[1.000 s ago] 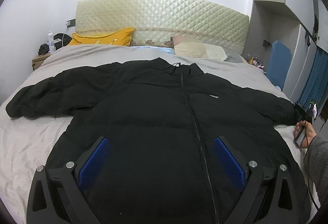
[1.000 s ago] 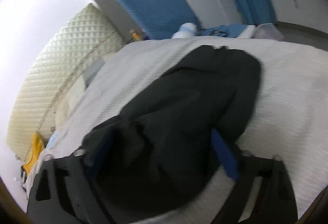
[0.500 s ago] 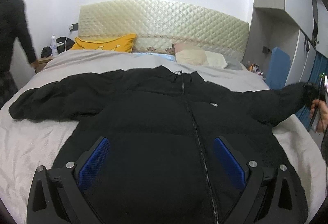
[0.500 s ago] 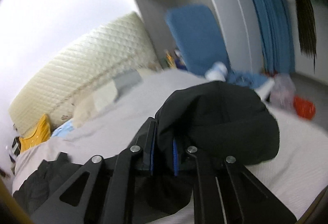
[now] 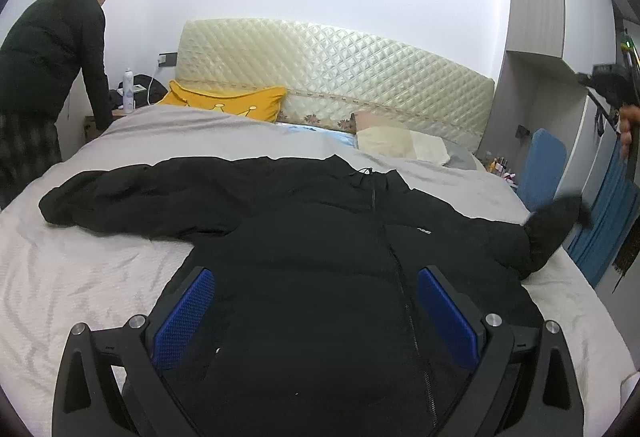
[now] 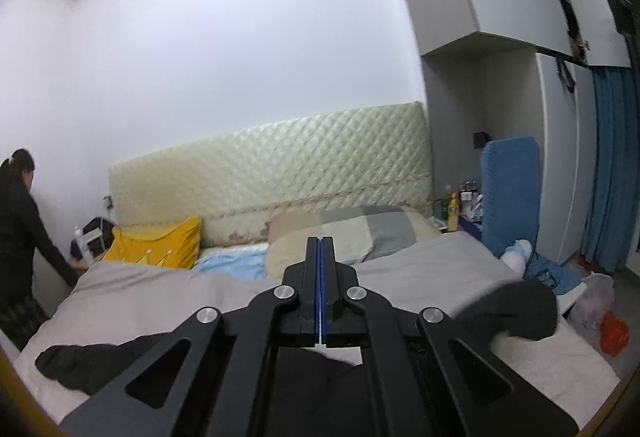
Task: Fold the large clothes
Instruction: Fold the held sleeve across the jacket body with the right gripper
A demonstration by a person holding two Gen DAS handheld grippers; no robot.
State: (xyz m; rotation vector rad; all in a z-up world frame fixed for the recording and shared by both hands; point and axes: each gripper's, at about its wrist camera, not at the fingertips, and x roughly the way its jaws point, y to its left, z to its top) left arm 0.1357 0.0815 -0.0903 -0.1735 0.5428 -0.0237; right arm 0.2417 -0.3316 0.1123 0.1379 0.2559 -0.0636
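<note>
A large black puffer jacket point(image 5: 320, 257) lies face up on the grey bed point(image 5: 100, 269), zipper shut, left sleeve point(image 5: 132, 197) stretched out flat. Its right sleeve cuff point(image 5: 556, 225) is blurred and raised at the bed's right edge; it also shows in the right wrist view point(image 6: 516, 307). My left gripper point(image 5: 316, 309) is open over the jacket's lower front, holding nothing. My right gripper point(image 6: 321, 249) is shut with nothing between its pads, raised high above the bed; it shows at the far right of the left wrist view point(image 5: 612, 85).
A yellow pillow point(image 5: 228, 103), pale pillows point(image 5: 404, 145) and a quilted headboard point(image 5: 340, 77) are at the bed's head. A person in black point(image 5: 48, 69) bends at the left nightstand. A blue board point(image 5: 540, 169), blue curtain point(image 6: 612, 173) and bags point(image 6: 600, 313) are right of the bed.
My right gripper has let go of the right sleeve cuff and risen well above the bed, jaws shut empty. The cuff is dropping. The left gripper has lifted slightly. The person moved further into view.
</note>
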